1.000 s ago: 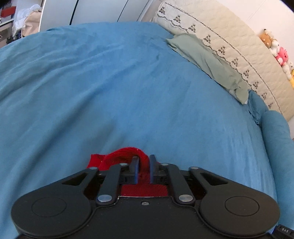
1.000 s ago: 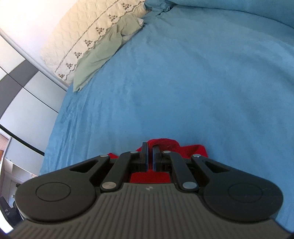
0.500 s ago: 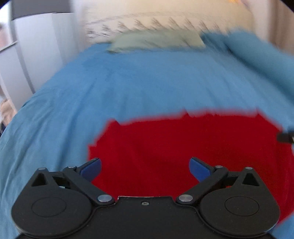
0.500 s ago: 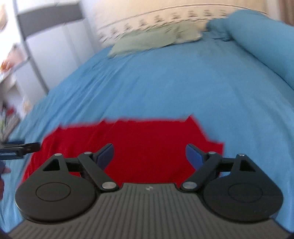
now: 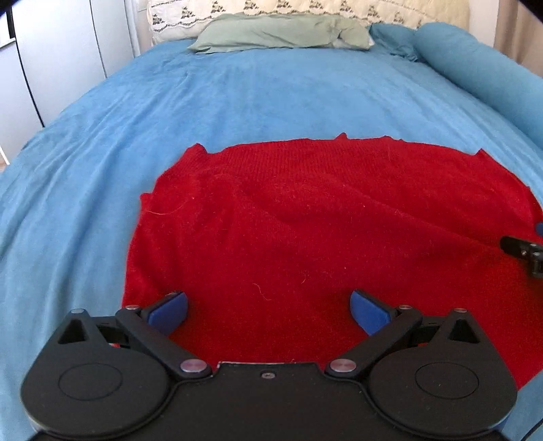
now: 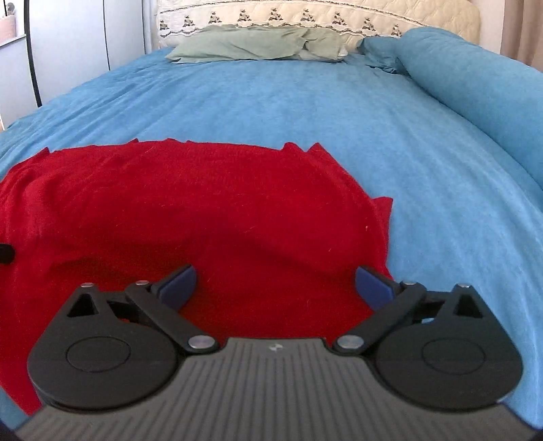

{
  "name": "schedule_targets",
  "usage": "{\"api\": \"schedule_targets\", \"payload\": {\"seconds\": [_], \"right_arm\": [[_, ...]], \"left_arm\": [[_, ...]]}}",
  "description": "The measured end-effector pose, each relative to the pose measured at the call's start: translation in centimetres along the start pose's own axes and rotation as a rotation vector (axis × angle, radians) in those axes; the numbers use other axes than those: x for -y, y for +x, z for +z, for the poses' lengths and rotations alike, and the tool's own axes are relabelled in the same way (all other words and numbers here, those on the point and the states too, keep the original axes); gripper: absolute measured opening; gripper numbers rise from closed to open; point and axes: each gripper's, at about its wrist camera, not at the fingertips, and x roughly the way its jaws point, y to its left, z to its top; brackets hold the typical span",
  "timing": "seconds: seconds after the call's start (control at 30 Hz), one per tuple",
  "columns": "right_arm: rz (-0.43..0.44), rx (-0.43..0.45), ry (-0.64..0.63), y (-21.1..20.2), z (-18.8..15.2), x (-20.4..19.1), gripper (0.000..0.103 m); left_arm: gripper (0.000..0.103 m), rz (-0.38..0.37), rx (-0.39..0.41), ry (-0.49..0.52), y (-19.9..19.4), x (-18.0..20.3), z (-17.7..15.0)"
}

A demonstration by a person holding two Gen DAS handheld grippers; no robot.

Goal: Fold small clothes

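Observation:
A red knit garment (image 5: 322, 230) lies spread flat on the blue bedspread (image 5: 271, 91), with a few soft wrinkles. It also shows in the right wrist view (image 6: 190, 210). My left gripper (image 5: 268, 310) is open and empty, hovering over the garment's near left part. My right gripper (image 6: 275, 285) is open and empty over the garment's near right part, close to its right edge. A tip of the right gripper (image 5: 522, 251) shows at the right edge of the left wrist view.
A green pillow (image 5: 281, 32) and a cream quilted headboard (image 6: 305, 17) lie at the far end of the bed. A rolled blue blanket (image 6: 475, 84) runs along the right side. White cupboard doors (image 5: 61, 51) stand to the left.
Both grippers were shut on bunched red cloth; they have opened, let it go and pulled back. The garment now lies spread flat on the bed.

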Motion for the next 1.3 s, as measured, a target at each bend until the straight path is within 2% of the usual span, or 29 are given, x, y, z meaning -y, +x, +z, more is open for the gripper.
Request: {"api": "schedule_targets", "payload": {"seconds": [0.07,0.13,0.27,0.4,0.47,0.57,0.7,0.9,1.07,1.17,1.3], "right_arm": [[-0.020,-0.006,-0.014,-0.4,0.9,-0.7,0.103],[-0.019,0.023,-0.043,-2.2,1.2,-1.3,0.103],[-0.007,0.022,-0.041,-4.9,0.4,-1.5,0.103],[-0.048,-0.052,-0.019,-4.3,-2.1,-1.1,0.103],[-0.031,-0.035,0.018,-4.1,-3.0,-0.4,0.103],[-0.035,-0.034,0.012,-4.3,-2.4,-0.3,0.103],[-0.027,0.010,0.019,-6.0,-1.3,-0.1,0.103],[-0.021,-0.014,0.070,-7.2,-1.3,1.0,0.103],[-0.017,-0.035,0.111,-7.6,-3.0,1.5,0.103],[-0.021,-0.042,0.154,-8.2,-3.8,2.0,0.103],[-0.029,-0.045,0.210,-9.2,-4.3,3.0,0.103]], "left_arm": [[0.103,0.038,0.042,0.027,-1.6,0.9,0.4],[0.103,0.028,0.078,0.049,-2.9,1.8,0.8],[0.103,0.026,0.068,0.081,-3.1,4.2,1.8],[0.103,-0.002,0.074,0.078,-2.5,5.8,2.1],[0.103,-0.009,0.079,0.081,-2.2,6.2,2.4],[0.103,-0.026,0.094,0.088,-2.4,6.9,3.1],[0.103,-0.041,0.111,0.104,-2.7,8.4,5.0],[0.103,0.038,0.033,0.091,1.4,9.8,7.8],[0.103,0.129,0.014,0.129,5.8,10.2,8.5],[0.103,0.135,0.025,0.144,7.2,10.1,8.5],[0.103,0.129,0.034,0.107,8.2,10.0,8.9]]}}
